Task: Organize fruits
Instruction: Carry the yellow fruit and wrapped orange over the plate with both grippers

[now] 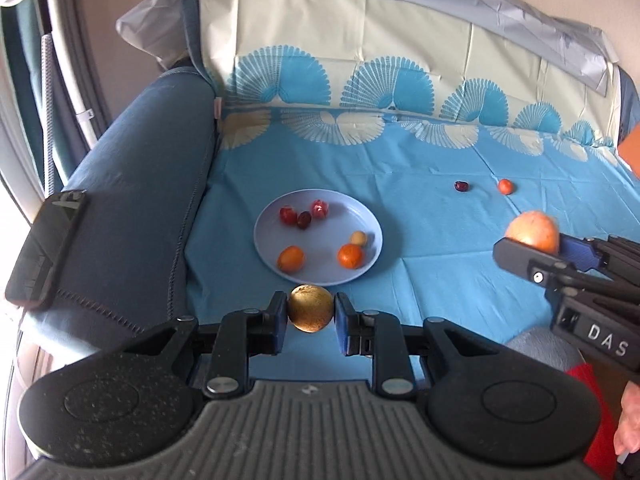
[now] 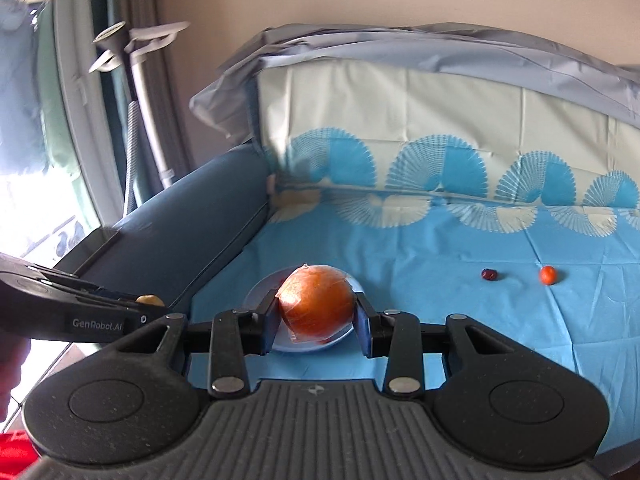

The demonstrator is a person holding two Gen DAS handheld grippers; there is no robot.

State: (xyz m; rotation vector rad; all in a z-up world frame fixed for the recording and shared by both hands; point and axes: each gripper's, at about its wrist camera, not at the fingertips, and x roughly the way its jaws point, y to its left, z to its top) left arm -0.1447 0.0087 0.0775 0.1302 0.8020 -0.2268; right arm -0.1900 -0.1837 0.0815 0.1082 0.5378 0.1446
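My left gripper (image 1: 311,316) is shut on a small round golden-brown fruit (image 1: 311,308) and holds it just in front of the near rim of a pale blue plate (image 1: 360,216). The plate holds several small fruits: red ones at its back and orange ones at its front. My right gripper (image 2: 316,314) is shut on a large orange-red fruit in clear wrap (image 2: 316,302), held above the plate (image 2: 256,294). This gripper also shows in the left wrist view (image 1: 532,246). A dark red fruit (image 1: 461,186) and a small orange fruit (image 1: 505,186) lie on the blue cloth.
The blue patterned cloth (image 1: 440,240) covers a sofa seat and backrest. A dark blue armrest (image 1: 132,184) stands left of the plate, with a black phone (image 1: 46,248) on it. An orange object (image 1: 632,148) sits at the far right edge.
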